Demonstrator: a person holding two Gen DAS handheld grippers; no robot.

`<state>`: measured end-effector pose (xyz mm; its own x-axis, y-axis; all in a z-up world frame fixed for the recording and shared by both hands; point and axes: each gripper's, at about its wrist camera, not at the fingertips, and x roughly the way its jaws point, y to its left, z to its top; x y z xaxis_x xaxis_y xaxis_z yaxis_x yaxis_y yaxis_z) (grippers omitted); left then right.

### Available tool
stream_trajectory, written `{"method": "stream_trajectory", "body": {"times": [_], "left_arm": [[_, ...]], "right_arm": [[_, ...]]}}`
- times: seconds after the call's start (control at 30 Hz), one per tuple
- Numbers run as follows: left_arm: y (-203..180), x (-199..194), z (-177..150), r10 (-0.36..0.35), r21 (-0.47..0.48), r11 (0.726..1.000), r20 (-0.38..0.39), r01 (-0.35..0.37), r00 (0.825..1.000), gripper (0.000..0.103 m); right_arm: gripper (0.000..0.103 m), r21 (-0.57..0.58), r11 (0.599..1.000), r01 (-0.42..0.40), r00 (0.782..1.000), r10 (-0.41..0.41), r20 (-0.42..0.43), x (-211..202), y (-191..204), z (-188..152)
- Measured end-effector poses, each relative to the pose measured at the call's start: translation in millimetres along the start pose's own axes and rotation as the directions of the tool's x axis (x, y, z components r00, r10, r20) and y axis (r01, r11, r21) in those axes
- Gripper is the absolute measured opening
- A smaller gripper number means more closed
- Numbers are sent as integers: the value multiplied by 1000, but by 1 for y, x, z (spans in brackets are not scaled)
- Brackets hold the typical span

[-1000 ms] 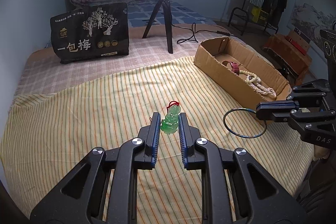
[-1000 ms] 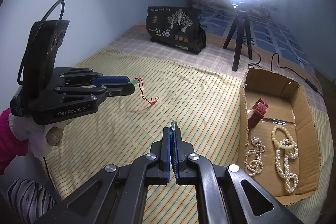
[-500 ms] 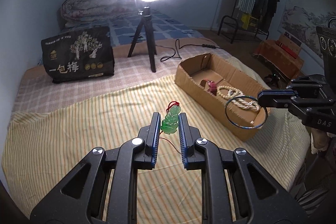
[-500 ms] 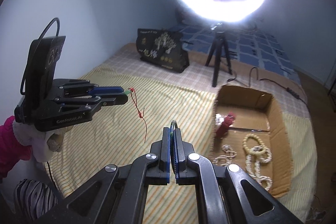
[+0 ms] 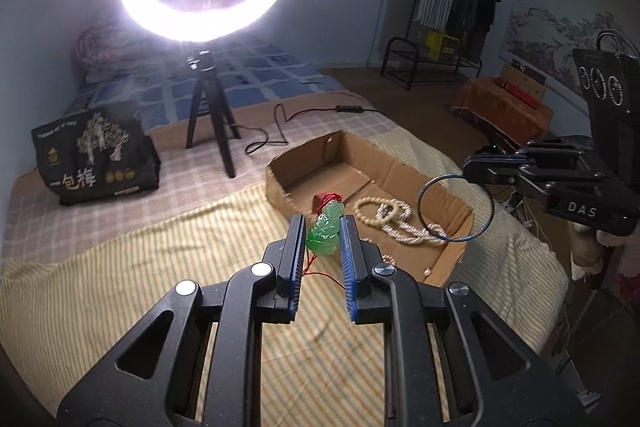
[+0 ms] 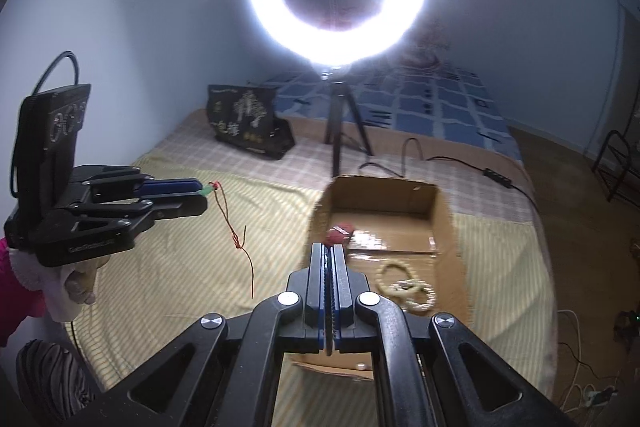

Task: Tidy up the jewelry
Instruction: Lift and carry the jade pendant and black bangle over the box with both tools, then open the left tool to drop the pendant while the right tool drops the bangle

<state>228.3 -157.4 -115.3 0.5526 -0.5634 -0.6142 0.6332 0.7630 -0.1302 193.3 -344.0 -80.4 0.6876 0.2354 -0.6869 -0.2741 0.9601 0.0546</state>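
Note:
My left gripper is shut on a green jade pendant whose red cord hangs free, above the striped cloth just short of the cardboard box. My right gripper is shut on a thin dark bangle, held edge-on in its own view and hanging over the box's near right corner in the left wrist view. The left gripper shows at left in the right wrist view. In the box lie pearl and bead strands and a red strap.
A lit ring light on a tripod stands behind the box with its cable trailing right. A black printed bag sits back left. The yellow striped cloth covers the bed. A clothes rack is at far right.
Both grippers have risen and moved toward the box, each still holding its piece. The pendant's cord has lifted off the cloth and hangs free. The bangle is now over the box's corner.

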Motion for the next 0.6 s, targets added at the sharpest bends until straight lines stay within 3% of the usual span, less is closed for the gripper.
{"method": "stream_trajectory", "body": {"times": [0.37, 0.6], "left_arm": [[-41, 28, 27, -54, 42, 998, 8, 54, 998, 16], [-55, 63, 24, -72, 46, 996, -70, 75, 995, 16]], "right_arm": [[0, 34, 999, 43, 999, -43, 4, 9, -43, 4], [0, 70, 997, 40, 999, -40, -6, 22, -59, -1]]}}
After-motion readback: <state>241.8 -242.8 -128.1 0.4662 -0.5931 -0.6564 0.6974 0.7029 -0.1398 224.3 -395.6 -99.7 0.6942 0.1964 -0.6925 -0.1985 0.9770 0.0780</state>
